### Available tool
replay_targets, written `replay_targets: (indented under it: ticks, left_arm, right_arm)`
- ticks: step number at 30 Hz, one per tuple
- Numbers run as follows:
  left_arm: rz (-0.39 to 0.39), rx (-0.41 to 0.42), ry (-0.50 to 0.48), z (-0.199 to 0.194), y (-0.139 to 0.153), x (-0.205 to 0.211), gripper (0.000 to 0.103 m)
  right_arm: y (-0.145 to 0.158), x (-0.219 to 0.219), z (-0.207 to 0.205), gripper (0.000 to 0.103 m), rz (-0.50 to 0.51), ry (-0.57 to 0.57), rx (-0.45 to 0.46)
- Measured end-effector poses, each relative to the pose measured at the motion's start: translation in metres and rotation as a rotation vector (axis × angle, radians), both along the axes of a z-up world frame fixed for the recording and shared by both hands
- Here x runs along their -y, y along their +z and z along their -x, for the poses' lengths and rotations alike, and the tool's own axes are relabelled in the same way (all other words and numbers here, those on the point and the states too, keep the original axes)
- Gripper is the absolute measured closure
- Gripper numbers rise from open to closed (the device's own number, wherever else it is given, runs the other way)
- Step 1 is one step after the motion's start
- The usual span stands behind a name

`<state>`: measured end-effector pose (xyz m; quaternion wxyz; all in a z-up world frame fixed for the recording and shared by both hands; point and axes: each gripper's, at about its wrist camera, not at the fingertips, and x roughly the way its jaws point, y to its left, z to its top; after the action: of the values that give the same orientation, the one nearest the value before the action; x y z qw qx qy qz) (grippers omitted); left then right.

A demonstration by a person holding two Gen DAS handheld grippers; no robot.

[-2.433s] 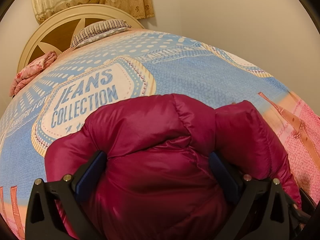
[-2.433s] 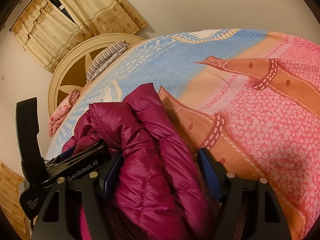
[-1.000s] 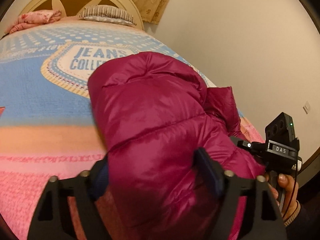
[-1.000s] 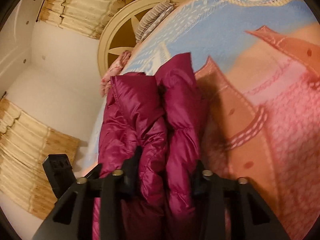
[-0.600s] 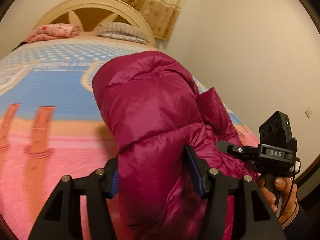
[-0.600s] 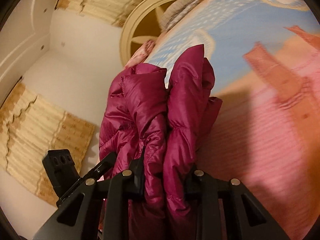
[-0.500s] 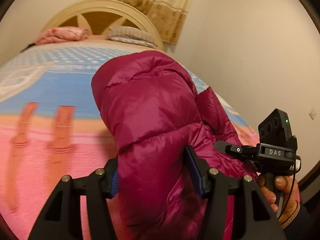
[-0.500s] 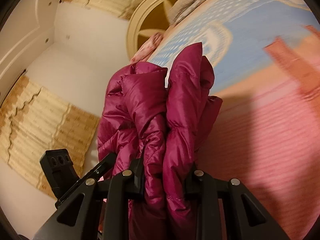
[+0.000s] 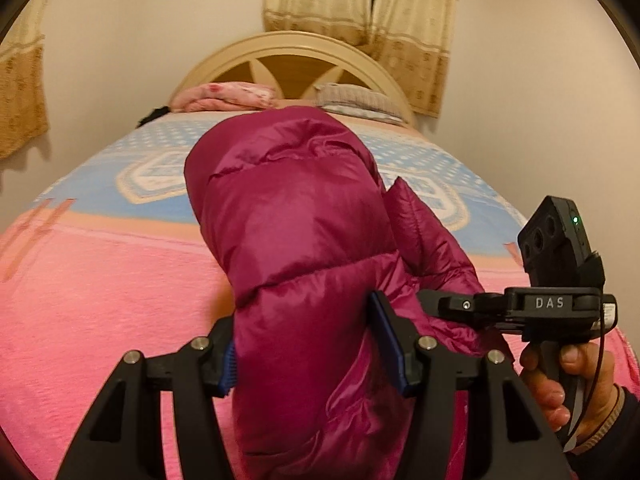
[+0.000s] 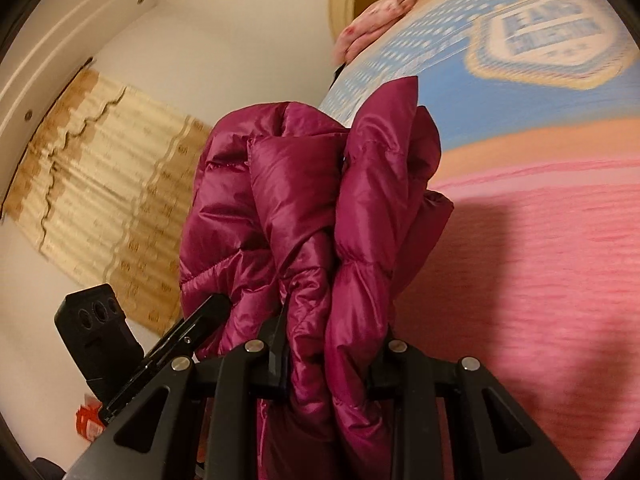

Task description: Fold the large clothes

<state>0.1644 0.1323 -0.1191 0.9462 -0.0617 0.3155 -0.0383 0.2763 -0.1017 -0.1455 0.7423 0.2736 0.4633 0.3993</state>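
A magenta puffer jacket (image 9: 296, 232) is bunched into a thick folded bundle and held up over the pink end of the bedspread (image 9: 100, 300). My left gripper (image 9: 308, 344) is shut on the bundle's near end, blue pads pressing into the padding on both sides. At the right of the left wrist view, a hand (image 9: 568, 380) holds the other gripper against the bundle's side. In the right wrist view my right gripper (image 10: 332, 344) is shut on a narrower gathered fold of the jacket (image 10: 304, 208). The jacket's lower part is hidden behind the jaws.
The bed runs back to a cream arched headboard (image 9: 292, 56), with a folded pink blanket (image 9: 228, 96) and a striped pillow (image 9: 356, 100). Curtains (image 9: 360, 0) hang behind it and another curtain (image 10: 100, 184) hangs beside the bed. A small orange object (image 10: 90, 420) lies on the floor.
Both grippers have closed tighter on the jacket, lifted it off the bedspread and swung sideways. The left view now faces the headboard. The right view has rolled toward the curtained wall.
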Motion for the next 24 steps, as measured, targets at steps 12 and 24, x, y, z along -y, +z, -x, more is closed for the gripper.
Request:
replay_targets:
  ticks: [12, 24]
  left_arm:
    - [-0.012, 0.004, 0.137, 0.041, -0.009, -0.063, 0.045]
    - [-0.007, -0.074, 0.257, 0.044, -0.047, -0.111, 0.044]
  right_arm:
    - [-0.004, -0.118, -0.006, 0.077, 0.039, 0.167, -0.011]
    - [-0.035, -0.194, -0.016, 0.077, 0.079, 0.233, -0.054]
